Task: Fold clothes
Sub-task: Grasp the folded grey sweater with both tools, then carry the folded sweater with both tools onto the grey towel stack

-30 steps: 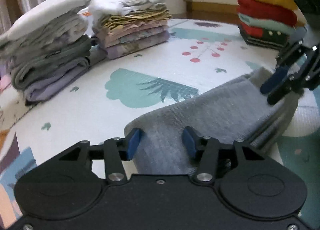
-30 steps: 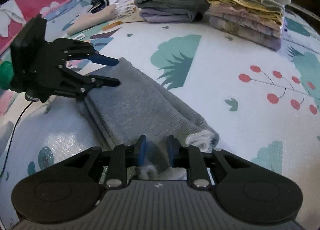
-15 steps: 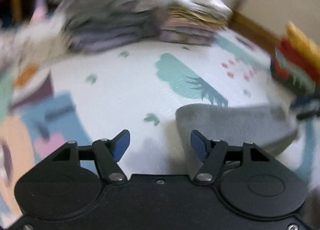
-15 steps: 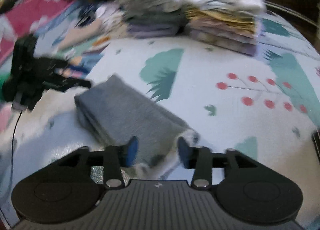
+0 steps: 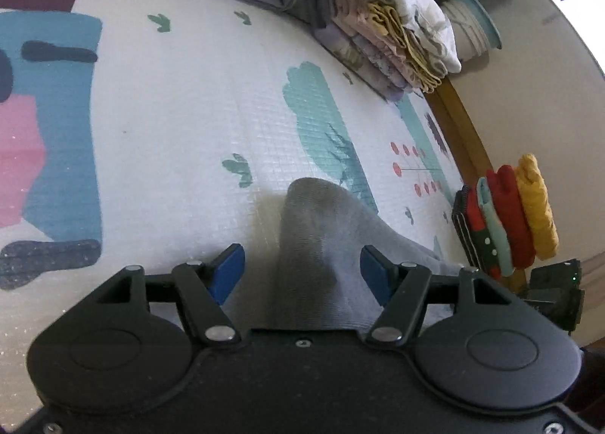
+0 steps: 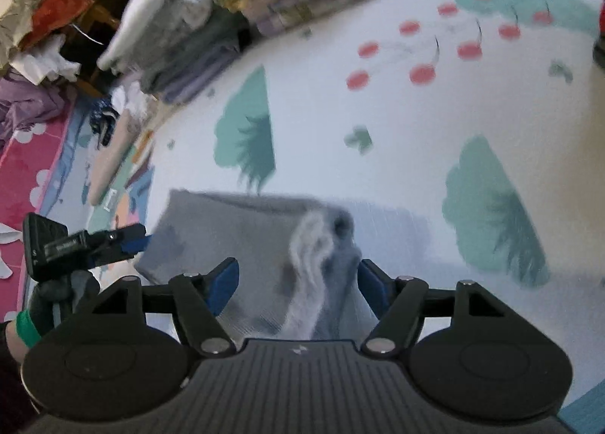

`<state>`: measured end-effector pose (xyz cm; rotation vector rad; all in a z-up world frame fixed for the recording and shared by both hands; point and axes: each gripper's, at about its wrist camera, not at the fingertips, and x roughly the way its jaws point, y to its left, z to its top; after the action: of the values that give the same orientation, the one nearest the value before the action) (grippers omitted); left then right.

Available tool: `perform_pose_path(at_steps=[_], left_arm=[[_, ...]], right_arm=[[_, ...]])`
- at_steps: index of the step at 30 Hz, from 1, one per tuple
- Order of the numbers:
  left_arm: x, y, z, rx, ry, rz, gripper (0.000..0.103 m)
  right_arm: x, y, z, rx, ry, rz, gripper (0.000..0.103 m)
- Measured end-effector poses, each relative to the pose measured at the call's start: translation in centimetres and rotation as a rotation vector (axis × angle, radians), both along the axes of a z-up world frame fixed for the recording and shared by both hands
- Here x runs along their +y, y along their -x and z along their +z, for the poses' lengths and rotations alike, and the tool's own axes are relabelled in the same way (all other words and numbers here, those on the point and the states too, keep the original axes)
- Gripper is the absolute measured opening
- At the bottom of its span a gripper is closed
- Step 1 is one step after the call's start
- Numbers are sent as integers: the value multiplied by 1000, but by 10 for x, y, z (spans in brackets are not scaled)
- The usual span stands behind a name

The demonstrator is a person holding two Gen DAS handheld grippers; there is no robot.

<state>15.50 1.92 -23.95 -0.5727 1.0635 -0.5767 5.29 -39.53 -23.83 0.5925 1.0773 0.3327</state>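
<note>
A folded grey garment (image 5: 321, 241) lies on the printed play mat (image 5: 170, 112). My left gripper (image 5: 300, 273) is open, its blue pads either side of one end of the garment. In the right wrist view the same grey garment (image 6: 234, 230) lies flat with a pale fuzzy edge standing up at its near end. My right gripper (image 6: 297, 284) is open around that end. The left gripper also shows in the right wrist view (image 6: 130, 243), at the garment's far left end.
Two stacks of folded clothes (image 5: 340, 6) stand at the mat's far edge, also in the right wrist view (image 6: 234, 6). A stack of red, yellow and green folded clothes (image 5: 506, 214) stands at the right. Loose clothes (image 6: 41, 37) are heaped beyond the mat.
Both grippers have opened wider and let go of the grey garment. Both cameras have swung and tilted; the garment now lies folded on the mat between them.
</note>
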Motion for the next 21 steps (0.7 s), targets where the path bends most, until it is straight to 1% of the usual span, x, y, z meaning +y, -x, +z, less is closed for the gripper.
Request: perform_pose_path(at_steps=[1, 2, 3, 4, 5, 6, 7, 8, 9, 10, 11, 12, 13, 15, 17, 21], left_arm=[[-1, 1, 0, -3, 2, -1, 65], [0, 0, -2, 9, 15, 2, 63], [1, 1, -5, 22, 29, 16, 58], [1, 1, -8, 42, 49, 30, 53], [1, 1, -11, 80, 84, 28, 48], [-2, 3, -15, 111, 102, 26, 45], [-4, 8, -16, 98, 98, 40, 45], [-4, 10, -16, 101, 100, 51, 45], [-4, 11, -17, 104, 103, 62, 44], [-3, 12, -18, 107, 105, 73, 36], [-1, 11, -19, 123, 110, 83, 32], [1, 10, -21, 140, 114, 92, 27], [0, 11, -18, 131, 108, 81, 24], [-1, 13, -9, 106, 98, 71, 22], [4, 14, -2, 102, 123, 90, 21], [19, 12, 16, 73, 159, 115, 21]], right_arm=[[0, 0, -2, 2, -11, -7, 67], [0, 1, -4, 4, -21, -13, 67], [0, 1, -6, 6, -32, -20, 69], [0, 2, -8, 8, -43, -26, 69], [0, 2, -10, 10, -54, -33, 69], [0, 3, -12, 12, -64, -40, 68], [0, 3, -14, 14, -75, -46, 66], [0, 4, -15, 16, -86, -53, 62], [0, 4, -17, 18, -96, -60, 60], [-1, 5, -19, 15, -97, -61, 56], [-2, 5, -20, 11, -95, -62, 50], [-4, 5, -22, 14, -107, -76, 47], [-6, 4, -22, 16, -116, -81, 40], [-9, 3, -22, 18, -133, -88, 36], [-8, 1, -19, 3, -145, -88, 31], [-3, -6, -7, -38, -176, -79, 30]])
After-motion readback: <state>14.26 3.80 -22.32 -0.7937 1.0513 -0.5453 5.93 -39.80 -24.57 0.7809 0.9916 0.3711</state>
